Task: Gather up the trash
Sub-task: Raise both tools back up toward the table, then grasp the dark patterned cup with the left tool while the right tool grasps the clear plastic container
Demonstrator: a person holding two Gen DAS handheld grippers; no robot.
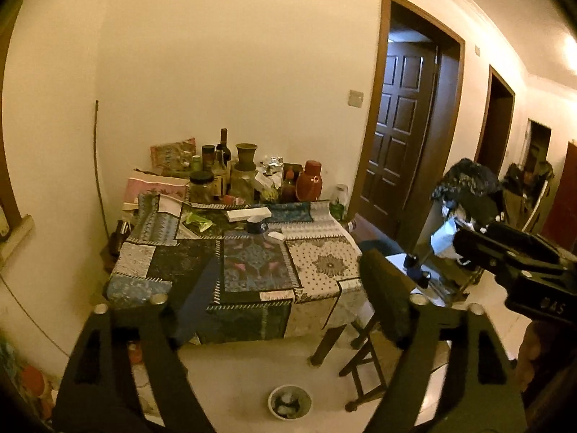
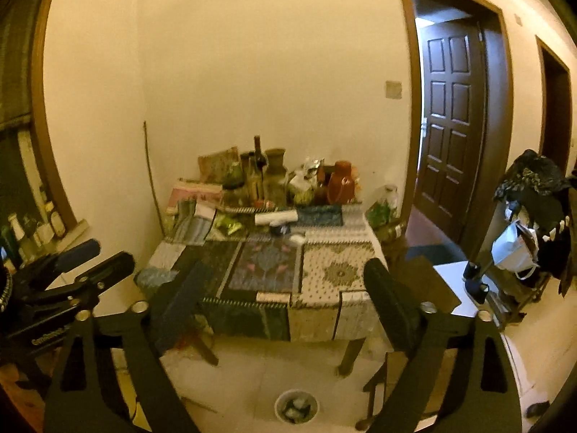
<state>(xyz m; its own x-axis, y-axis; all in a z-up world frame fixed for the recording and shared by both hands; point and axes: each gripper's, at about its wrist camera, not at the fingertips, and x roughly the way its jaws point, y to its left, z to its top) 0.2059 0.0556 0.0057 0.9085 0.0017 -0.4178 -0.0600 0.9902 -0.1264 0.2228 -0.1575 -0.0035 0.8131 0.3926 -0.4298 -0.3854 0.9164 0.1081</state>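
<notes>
A table (image 1: pixel 324 267) with a patchwork cloth stands against the far wall; it also shows in the right wrist view (image 2: pixel 335 274). On it lie a green wrapper (image 1: pixel 197 221), a white box (image 1: pixel 249 213) and a small white scrap (image 1: pixel 276 235). A round trash bin (image 1: pixel 289 401) with scraps inside sits on the floor in front; it shows in the right wrist view too (image 2: pixel 296 406). My left gripper (image 1: pixel 288 288) is open and empty, well short of the table. My right gripper (image 2: pixel 285 292) is open and empty too.
Bottles, jars and a red thermos (image 1: pixel 309 180) crowd the table's back edge. A dark wooden chair (image 1: pixel 364 357) stands at the table's right. A loaded rack (image 2: pixel 530 223) with a hanging mask stands at the right. A brown door (image 2: pixel 450 122) is open behind.
</notes>
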